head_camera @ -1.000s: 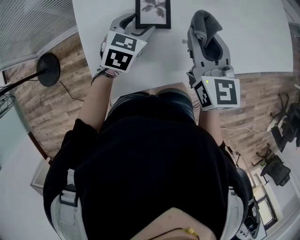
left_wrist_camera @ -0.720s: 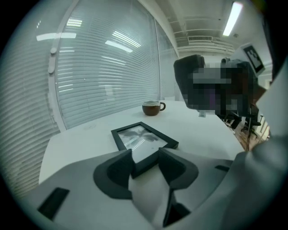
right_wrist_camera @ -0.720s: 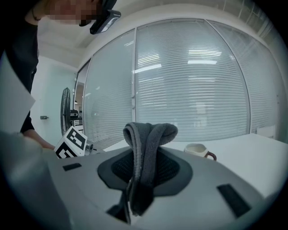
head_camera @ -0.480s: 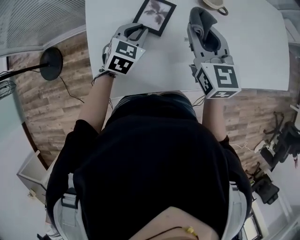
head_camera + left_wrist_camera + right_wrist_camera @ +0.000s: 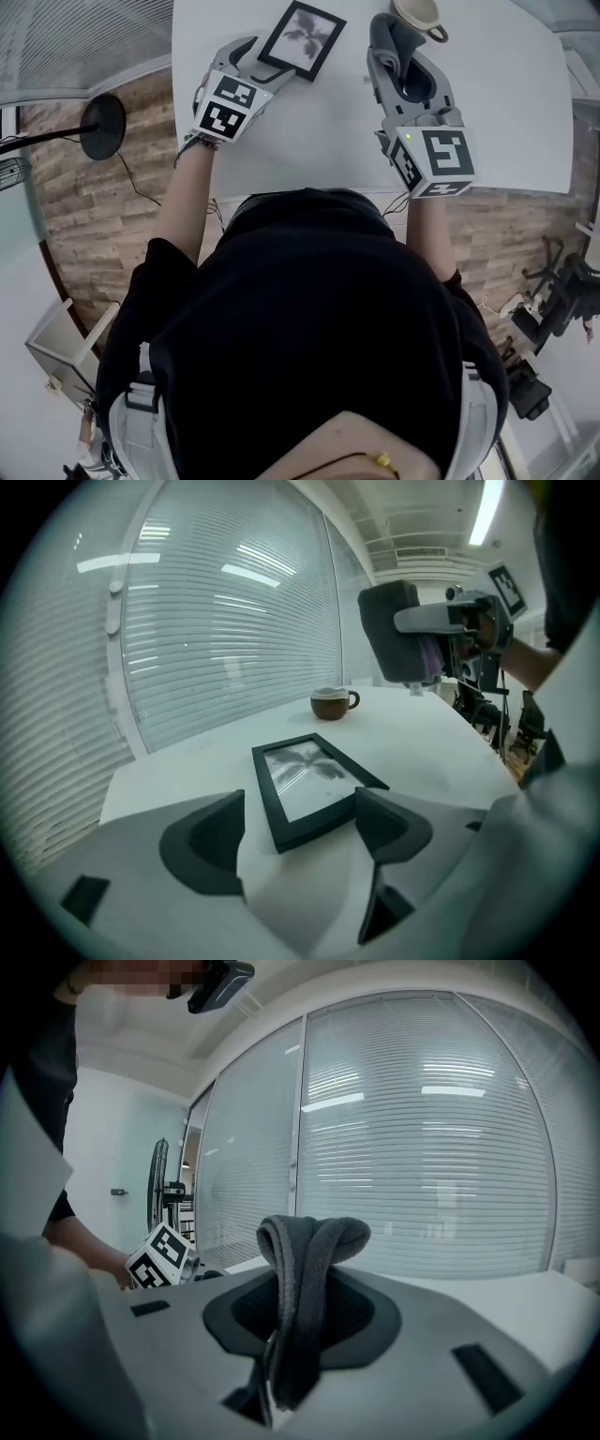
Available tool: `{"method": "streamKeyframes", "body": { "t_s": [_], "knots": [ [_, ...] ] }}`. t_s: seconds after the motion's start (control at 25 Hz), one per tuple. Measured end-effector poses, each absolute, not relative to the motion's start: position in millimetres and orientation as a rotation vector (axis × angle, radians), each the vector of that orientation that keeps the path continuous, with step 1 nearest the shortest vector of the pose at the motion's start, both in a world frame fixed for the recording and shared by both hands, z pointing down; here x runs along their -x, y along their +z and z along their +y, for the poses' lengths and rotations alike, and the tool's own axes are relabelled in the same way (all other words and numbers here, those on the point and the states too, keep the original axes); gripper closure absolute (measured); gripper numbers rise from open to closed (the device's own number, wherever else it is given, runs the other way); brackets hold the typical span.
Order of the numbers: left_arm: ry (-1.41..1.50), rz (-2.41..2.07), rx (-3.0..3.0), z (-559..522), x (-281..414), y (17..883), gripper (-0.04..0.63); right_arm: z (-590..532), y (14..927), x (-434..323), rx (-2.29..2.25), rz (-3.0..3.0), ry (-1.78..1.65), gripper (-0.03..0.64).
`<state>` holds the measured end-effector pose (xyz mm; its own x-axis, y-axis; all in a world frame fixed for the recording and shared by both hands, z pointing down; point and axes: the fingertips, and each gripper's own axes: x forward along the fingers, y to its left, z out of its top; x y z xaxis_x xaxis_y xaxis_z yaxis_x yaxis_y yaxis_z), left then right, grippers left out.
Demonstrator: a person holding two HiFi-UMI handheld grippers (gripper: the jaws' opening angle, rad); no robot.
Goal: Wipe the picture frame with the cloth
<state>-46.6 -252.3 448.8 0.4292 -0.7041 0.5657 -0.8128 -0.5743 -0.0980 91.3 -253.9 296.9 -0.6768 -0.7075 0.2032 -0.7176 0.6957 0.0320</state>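
Swung askew since the earlier frame, picture frame [image 5: 302, 39] lies flat on tabletop [image 5: 487, 112], near corner between left hand-held gripper [image 5: 300, 806] jaws, just opened wide; right hand-held gripper [image 5: 292, 1330] pinches folded grey cloth [image 5: 305, 1269]; wiping judged unstarted, next: lower cloth onto glass.

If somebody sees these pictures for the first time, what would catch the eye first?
The black picture frame lies flat on the white table, its near corner between the jaws of the left hand-held gripper, which have just been opening. The right hand-held gripper is shut on a folded grey cloth and held above the table. A cup stands farther back.
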Motion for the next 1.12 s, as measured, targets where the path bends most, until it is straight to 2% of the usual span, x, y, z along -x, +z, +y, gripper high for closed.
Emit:
{"method": "streamKeyframes", "body": {
  "t_s": [0.32, 0.52, 0.68, 1.12],
  "knots": [
    [0.876, -1.009, -2.459, -251, 41, 466, 0.227, -256, 294, -101, -1.177, -2.704, 0.093, 0.515],
    [1.003, -0.989, -2.469, -247, 36, 475, 0.227, -257, 296, -105, -1.189, -2.704, 0.108, 0.515],
    [1.023, -0.992, -2.466, -241, 32, 475, 0.299, -256, 298, -101, -1.164, -2.707, 0.099, 0.515],
    [1.010, -1.042, -2.464, -239, 33, 475, 0.313, -291, 340, -80, -0.953, -2.525, -0.026, 0.515]
  ]
}}
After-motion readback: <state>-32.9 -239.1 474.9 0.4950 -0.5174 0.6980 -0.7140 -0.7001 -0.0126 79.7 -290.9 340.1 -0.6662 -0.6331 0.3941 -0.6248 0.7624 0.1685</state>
